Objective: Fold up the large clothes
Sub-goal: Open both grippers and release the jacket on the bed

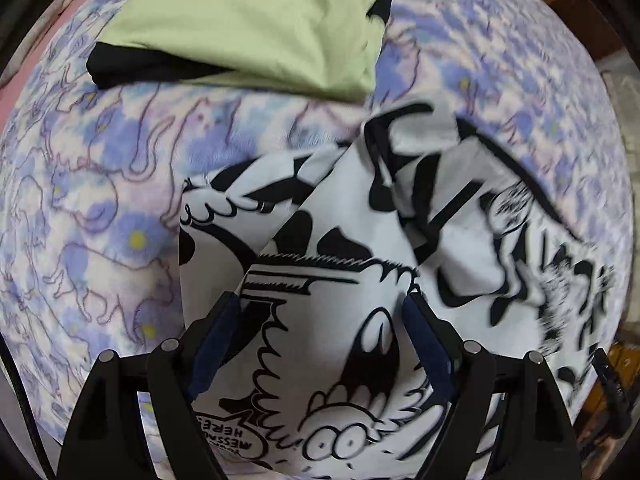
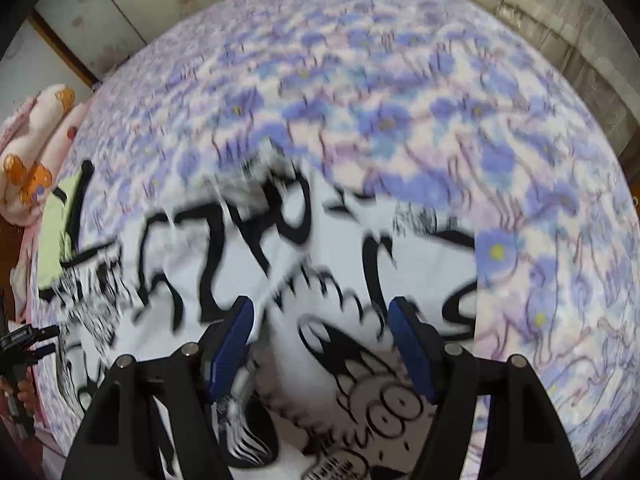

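Lying rumpled on the near part of a bed, a white shirt printed with black cartoon drawings, spread over a blanket patterned with purple flowers and cats. Bunching up in folds toward the right in the left wrist view, with one flap standing in a ridge near the middle. Hovering over the near edge of that shirt, the left gripper, fingers standing wide apart with the printed cloth showing between them, gripping nothing. Sitting beyond, at the far left, a folded green and black garment, well apart from the shirt.

Showing blurred in the right wrist view, the same shirt stretching to the left across the blanket. Hanging above it, the right gripper, fingers likewise spread apart and clamping nothing. Resting at the far left edge, a pink pillow with bear prints.
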A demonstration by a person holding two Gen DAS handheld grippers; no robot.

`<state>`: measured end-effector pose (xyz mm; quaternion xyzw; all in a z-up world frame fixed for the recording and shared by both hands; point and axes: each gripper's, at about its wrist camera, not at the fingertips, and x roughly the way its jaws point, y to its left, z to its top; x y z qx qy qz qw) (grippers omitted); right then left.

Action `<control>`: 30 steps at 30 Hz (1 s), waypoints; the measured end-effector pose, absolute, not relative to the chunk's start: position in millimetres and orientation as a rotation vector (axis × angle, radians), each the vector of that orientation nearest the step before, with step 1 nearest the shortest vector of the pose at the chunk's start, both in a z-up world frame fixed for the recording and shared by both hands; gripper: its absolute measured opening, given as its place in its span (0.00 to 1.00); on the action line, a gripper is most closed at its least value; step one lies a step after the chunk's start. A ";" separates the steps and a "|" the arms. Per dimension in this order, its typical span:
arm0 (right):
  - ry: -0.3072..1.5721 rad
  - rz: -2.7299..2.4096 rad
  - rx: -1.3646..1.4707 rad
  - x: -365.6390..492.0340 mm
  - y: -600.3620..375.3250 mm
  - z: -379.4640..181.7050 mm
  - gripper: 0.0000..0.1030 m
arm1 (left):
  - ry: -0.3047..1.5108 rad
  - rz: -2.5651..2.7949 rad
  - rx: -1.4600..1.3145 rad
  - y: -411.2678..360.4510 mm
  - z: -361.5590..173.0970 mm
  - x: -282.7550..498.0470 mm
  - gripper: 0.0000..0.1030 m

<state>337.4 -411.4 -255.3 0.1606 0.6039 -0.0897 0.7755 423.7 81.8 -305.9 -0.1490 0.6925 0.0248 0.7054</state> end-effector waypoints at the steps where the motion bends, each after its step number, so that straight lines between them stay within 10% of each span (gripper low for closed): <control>1: 1.330 -0.193 0.353 334.4 -410.5 -261.3 0.68 | 1.547 0.057 -0.328 82.3 -309.5 422.2 0.79; 7: 1.379 -0.188 0.370 325.4 -407.6 -274.6 0.65 | 1.629 0.111 -0.355 78.9 -333.4 409.4 0.35; 9: 1.406 -0.171 0.374 326.4 -406.4 -279.0 0.24 | 1.619 0.122 -0.358 77.9 -330.4 403.1 0.23; 12: 1.423 -0.131 0.355 325.6 -399.0 -284.2 0.11 | 1.614 0.156 -0.347 78.9 -326.3 390.2 0.10; 30: 1.380 -0.263 0.246 291.1 -419.5 -287.7 0.00 | 1.528 0.292 -0.160 101.3 -346.7 366.4 0.10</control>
